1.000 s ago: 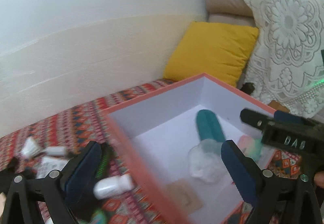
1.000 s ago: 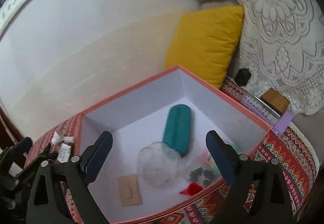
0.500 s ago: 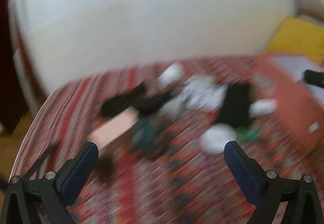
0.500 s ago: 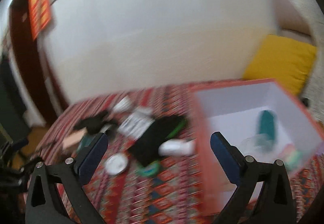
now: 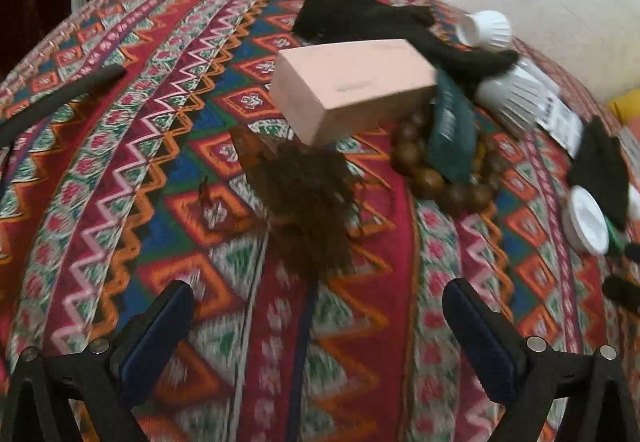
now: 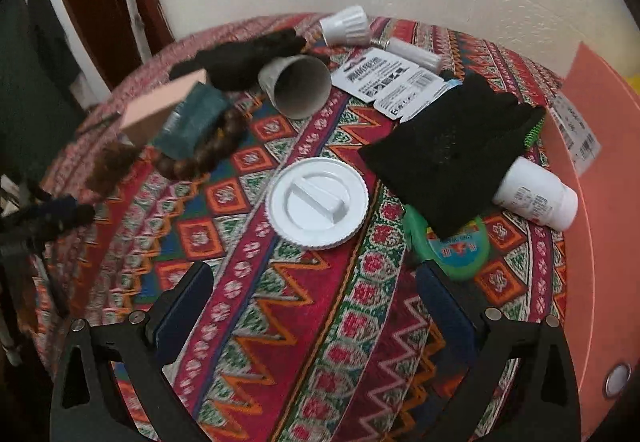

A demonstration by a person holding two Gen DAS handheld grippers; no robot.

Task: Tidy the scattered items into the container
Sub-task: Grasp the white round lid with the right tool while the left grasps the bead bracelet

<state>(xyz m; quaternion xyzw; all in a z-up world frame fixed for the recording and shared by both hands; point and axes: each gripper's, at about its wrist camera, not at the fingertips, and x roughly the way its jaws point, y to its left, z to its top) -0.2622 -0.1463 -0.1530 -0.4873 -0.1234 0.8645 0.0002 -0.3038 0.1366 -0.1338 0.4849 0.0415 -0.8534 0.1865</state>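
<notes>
Left gripper (image 5: 316, 306) wide open, empty, low in frame over patterned cloth (image 5: 120, 162). Brown tassel (image 5: 308, 190) at centre; pink box (image 5: 352, 86) above it; wooden beads (image 5: 432, 170) right of box. Right gripper (image 6: 314, 294) wide open, empty. White lid (image 6: 316, 202) at centre; black pouch (image 6: 448, 154) to its right, white bottle (image 6: 536, 194) beside pouch. Pink container (image 6: 600, 162) at right edge.
</notes>
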